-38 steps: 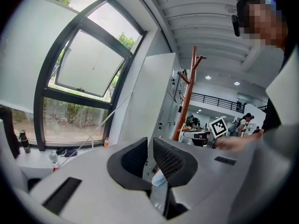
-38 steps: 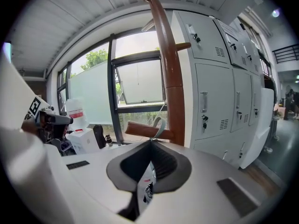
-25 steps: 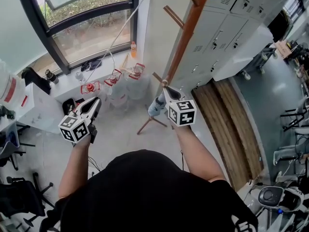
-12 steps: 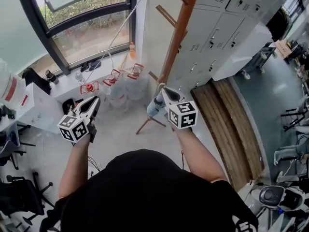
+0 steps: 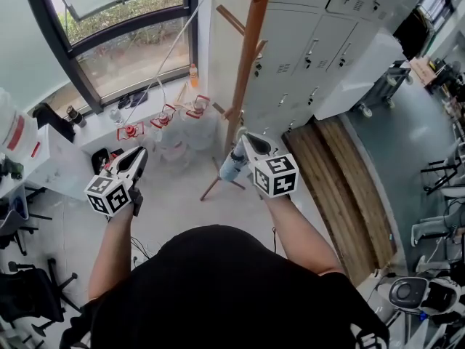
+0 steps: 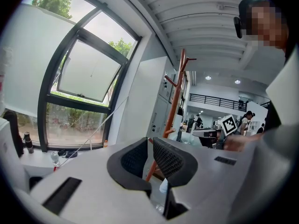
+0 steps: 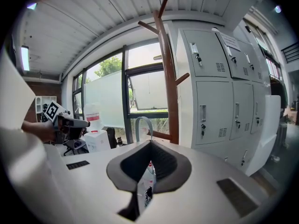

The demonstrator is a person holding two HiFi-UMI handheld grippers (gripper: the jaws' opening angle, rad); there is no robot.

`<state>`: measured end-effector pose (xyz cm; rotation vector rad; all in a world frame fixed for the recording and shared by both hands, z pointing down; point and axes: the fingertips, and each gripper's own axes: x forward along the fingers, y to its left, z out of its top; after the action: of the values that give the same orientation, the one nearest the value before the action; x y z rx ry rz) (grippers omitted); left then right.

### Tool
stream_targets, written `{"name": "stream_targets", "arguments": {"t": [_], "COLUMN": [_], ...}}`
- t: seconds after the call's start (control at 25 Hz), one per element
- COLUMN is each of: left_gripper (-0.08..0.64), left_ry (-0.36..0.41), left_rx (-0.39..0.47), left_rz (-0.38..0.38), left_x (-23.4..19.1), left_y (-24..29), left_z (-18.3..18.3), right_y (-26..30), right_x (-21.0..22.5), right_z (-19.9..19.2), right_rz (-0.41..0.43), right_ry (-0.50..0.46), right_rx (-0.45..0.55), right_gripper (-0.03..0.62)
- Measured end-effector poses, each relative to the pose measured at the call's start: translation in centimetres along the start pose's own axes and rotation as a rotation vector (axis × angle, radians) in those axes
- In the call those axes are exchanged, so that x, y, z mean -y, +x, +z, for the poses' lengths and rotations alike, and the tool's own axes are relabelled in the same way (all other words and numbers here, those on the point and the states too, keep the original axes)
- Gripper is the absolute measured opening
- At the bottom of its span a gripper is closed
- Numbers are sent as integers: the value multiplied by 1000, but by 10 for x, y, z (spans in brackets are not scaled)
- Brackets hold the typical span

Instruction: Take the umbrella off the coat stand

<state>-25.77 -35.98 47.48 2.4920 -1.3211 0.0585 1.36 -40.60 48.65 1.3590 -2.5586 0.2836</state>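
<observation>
Folded umbrella (image 5: 233, 165) is held by its loop (image 7: 144, 124) in the clamped right gripper (image 5: 244, 139), hung just beside the stand (image 5: 245, 64), seemingly off its peg (image 7: 161, 136); judged light, soft, swingy, so the loop base is preferred; left gripper (image 5: 139, 154) is narrowly parted, empty.

Pale folded umbrella (image 5: 233, 165) in right hand-held gripper (image 5: 245, 142), beside wooden coat stand (image 5: 245, 64)

large black-framed window (image 5: 109, 49) with tilted sash, small orange bottle (image 5: 192, 75) on its sill, clear water jugs with red caps (image 5: 161, 126) below, pale grey metal lockers (image 5: 341, 20), wooden plank floor strip (image 5: 349, 180)
</observation>
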Motion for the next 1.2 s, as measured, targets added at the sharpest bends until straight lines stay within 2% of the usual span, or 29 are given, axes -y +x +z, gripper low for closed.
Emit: {"name": "stream_targets", "arguments": {"t": [0.72, 1.2], "left_gripper": [55, 55], "left_ry": [18, 36], "left_rx": [21, 33], "left_rz": [-18, -18], "left_x": [108, 182], "left_y": [-34, -85], "left_z": [-23, -45], "right_y": [-124, -204], "right_x": [28, 18], "right_z": [-18, -46], "right_rz": [-55, -47], "right_ry": [10, 41], "right_rx": [39, 40], "right_gripper": [14, 14]}}
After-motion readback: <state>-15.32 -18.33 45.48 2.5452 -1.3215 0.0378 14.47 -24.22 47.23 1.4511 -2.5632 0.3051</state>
